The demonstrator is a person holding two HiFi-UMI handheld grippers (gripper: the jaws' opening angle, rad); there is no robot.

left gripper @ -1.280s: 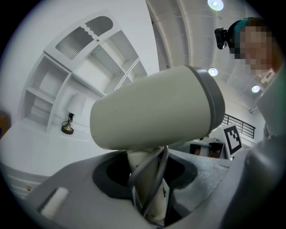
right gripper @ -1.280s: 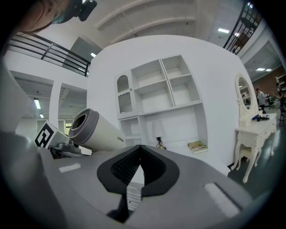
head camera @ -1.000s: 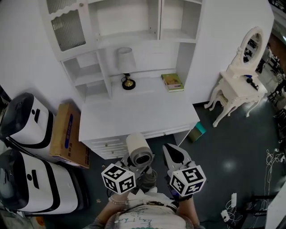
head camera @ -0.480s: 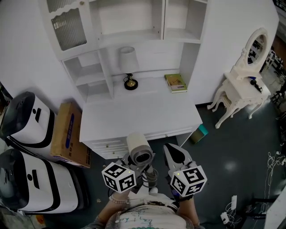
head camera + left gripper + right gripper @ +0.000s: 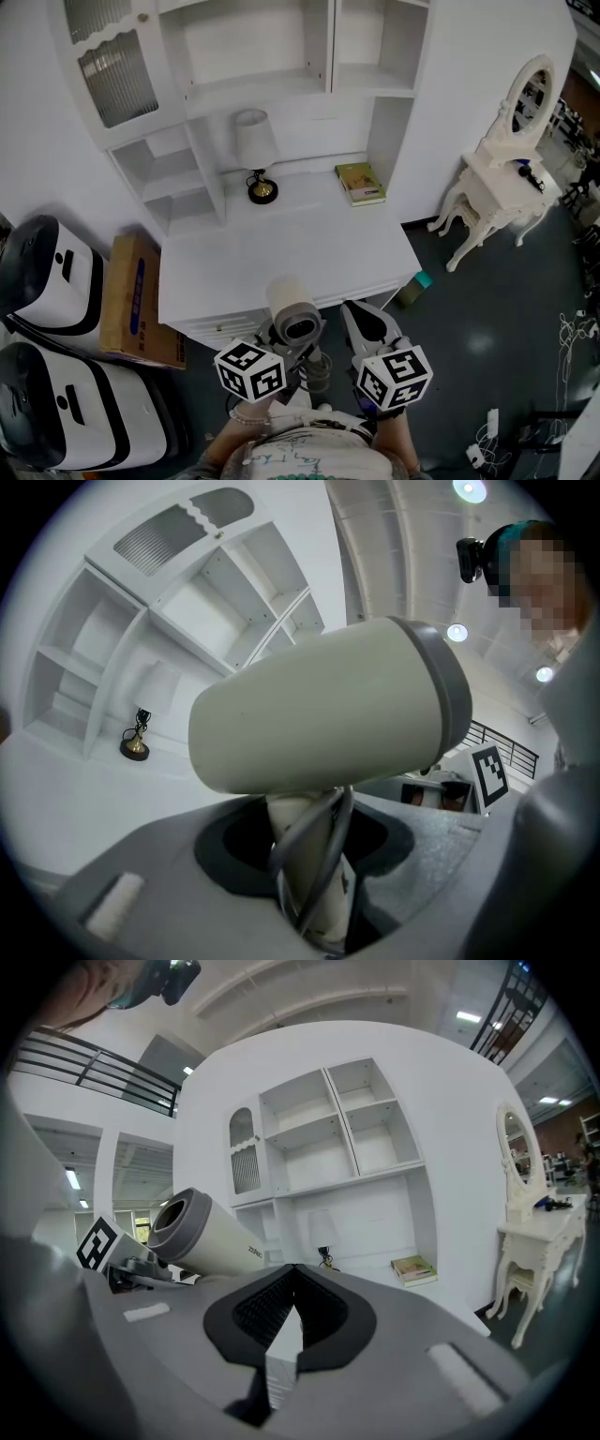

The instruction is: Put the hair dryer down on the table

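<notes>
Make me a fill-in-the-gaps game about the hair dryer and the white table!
1. The left gripper grips the hair dryer by its ____.
2. The right gripper has its jaws together and holds ____.
3. On the white table are a lamp and a green ____.

Missing words: handle; nothing; book.

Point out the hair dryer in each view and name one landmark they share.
Head view: hair dryer at bottom centre, by the front edge of the white table.
Left gripper view: hair dryer fills the centre, its handle between the jaws of the left gripper.
Right gripper view: hair dryer left of centre.
Shared landmark: the table lamp.
</notes>
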